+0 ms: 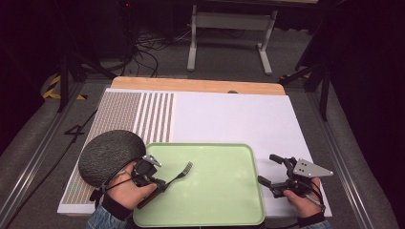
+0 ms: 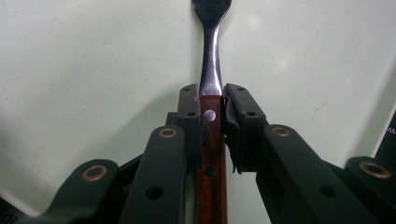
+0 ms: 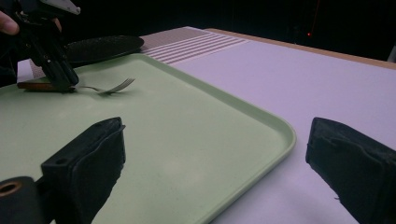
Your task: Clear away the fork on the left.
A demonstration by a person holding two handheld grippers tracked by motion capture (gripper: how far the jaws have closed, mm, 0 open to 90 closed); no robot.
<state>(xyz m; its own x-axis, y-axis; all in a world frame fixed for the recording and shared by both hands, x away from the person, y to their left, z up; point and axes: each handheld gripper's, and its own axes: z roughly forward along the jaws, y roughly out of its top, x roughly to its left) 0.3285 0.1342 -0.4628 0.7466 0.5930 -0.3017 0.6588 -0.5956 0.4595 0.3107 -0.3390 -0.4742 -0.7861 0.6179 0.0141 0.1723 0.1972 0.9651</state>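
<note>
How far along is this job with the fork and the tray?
Done: the left gripper is shut on the fork, jaws on its wooden handle. In hand: the fork sits low over the green tray; contact is unclear. Left: wherever it goes next, perhaps the dark plate. The right gripper waits open.

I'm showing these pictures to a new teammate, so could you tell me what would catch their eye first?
Probably the large pale green tray at the near edge of the white table, with the left gripper shut on a wooden-handled fork over its left part. Next, the dark round plate left of the tray, and the right gripper, open at its right rim.
</note>
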